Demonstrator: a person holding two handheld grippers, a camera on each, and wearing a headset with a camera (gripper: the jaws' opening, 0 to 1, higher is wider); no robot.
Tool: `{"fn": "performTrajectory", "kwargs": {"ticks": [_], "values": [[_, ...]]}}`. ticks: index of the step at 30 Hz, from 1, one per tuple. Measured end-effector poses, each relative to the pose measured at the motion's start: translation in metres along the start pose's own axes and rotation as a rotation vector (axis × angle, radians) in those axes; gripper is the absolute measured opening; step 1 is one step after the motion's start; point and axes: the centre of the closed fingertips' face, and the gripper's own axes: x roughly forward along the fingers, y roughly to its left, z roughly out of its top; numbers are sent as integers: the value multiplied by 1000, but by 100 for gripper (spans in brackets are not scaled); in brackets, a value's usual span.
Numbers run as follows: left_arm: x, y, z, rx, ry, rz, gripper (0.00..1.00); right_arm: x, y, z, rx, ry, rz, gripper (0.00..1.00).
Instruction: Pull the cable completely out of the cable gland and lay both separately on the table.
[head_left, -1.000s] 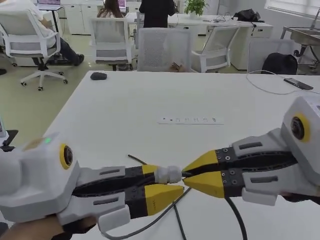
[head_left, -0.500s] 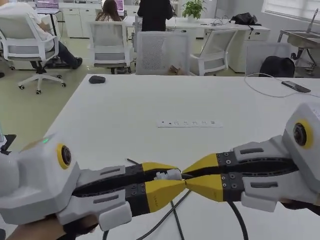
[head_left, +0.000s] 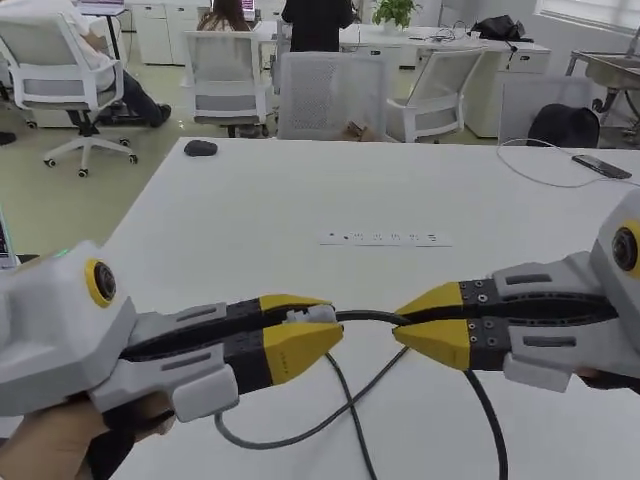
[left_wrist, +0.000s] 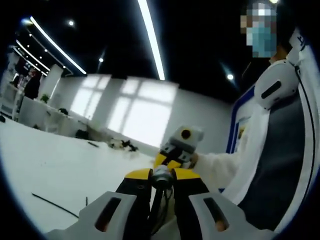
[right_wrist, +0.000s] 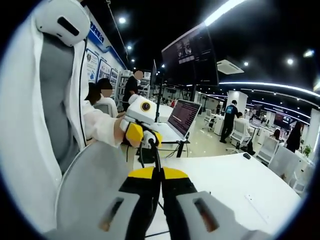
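Black cable (head_left: 366, 316) runs in a short, slightly bowed stretch above the white table (head_left: 300, 200), bridging the two grippers. At one end it enters the small pale grey cable gland (head_left: 311, 316), so cable and gland are not yet separated. The left gripper (head_left: 333, 319) has its yellow jaws clenched on the gland, which sits right at the jaw tips. The left gripper view shows the round end of the gland pinched between the two yellow tips. The right gripper (head_left: 397, 328) faces it from the other side, its yellow jaws pressed together on the cable. In the right gripper view the cable rises from between the closed tips toward the other gripper. The two sets of jaw tips are near each other but not touching, with bare cable between them.

Behind the right gripper the cable drops toward the bottom of the head view. More dark cable lies slack on the table under the grippers, curving in a loop and crossing itself. How these strands join is hidden by the grippers.

Farther back on the table lies a flat white power strip (head_left: 385, 239). A black computer mouse (head_left: 200, 148) sits near the far left edge, and a dark phone (head_left: 601, 167) near the far right. White office chairs (head_left: 325, 95) stand beyond the table.
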Motion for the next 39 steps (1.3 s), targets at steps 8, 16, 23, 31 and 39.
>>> {"fn": "performTrajectory", "kwargs": {"ticks": [8,16,23,31,39], "values": [[4,5,3,15,1,12,17,-16,-10,-39,41,72,-58,3],[4,8,0,52,65,25,17,-26,-13,-61,96,87,-99,3],[5,12,0,59,85,53,17,-20,-17,-61,83,144,-100,4],[9,6,-8,62,117,54,17,-3,-7,-40,41,133,-34,16],[10,2,-10,54,191,27,17,22,3,9,-20,1,17,21]]}}
